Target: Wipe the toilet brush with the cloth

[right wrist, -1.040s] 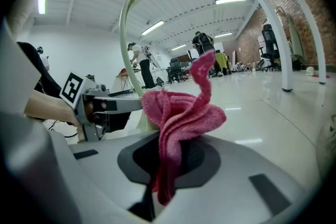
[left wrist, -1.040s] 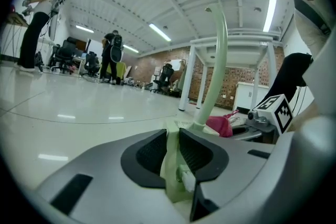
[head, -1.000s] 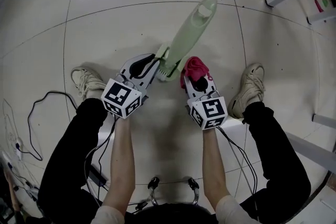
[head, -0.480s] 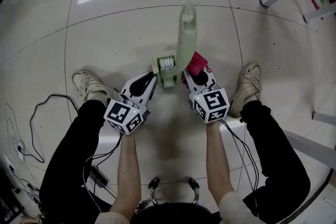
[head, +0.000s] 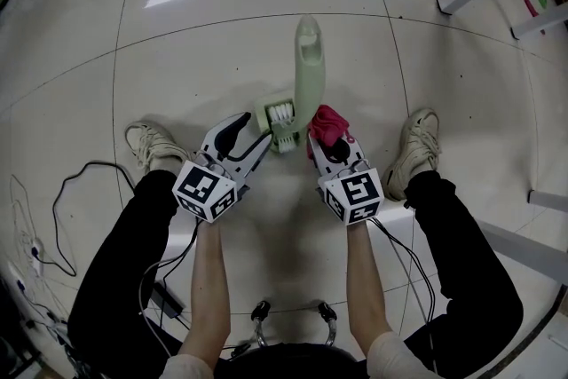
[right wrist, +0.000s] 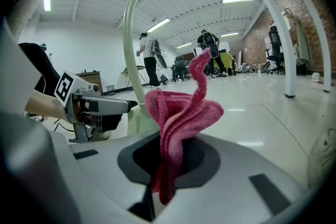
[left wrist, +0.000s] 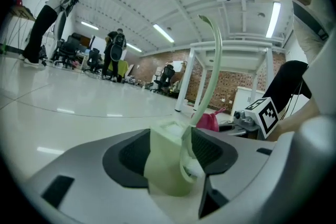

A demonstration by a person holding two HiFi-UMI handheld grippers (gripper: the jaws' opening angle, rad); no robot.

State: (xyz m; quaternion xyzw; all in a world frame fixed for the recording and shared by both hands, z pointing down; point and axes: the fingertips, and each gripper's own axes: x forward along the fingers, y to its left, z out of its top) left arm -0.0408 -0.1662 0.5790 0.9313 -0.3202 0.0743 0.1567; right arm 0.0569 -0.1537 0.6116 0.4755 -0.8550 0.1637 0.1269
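**Left gripper** (head: 252,131): its jaws have just been opening and now stand wide. The pale green head (head: 280,123) of the toilet brush (head: 307,71) sits between them. In the left gripper view the pads appear to bear on both sides of the head. I judge this a grasp on the widest part, not a release.

**Toilet brush:** a second ago it slanted away to the person's right. It now points almost straight ahead of the person, with its handle (head: 309,58) rising from the head. It is held low over the tiled floor (head: 177,58), between the two grippers.

**Right gripper** (head: 330,140): clenched on the pink cloth (head: 327,121), which bunches up out of the jaws. This grip is unchanged. The cloth now lies just beside the lower handle, on its right. Whether the two touch I cannot tell.

**Assessment:** the brush has been turned so that its handle faces the cloth. No wiping stroke is evident yet. The next move calls for pressing the cloth against the handle and drawing it along while the left grasp stays firm.

**Risk:** a slack hold on the head would let the brush tip.
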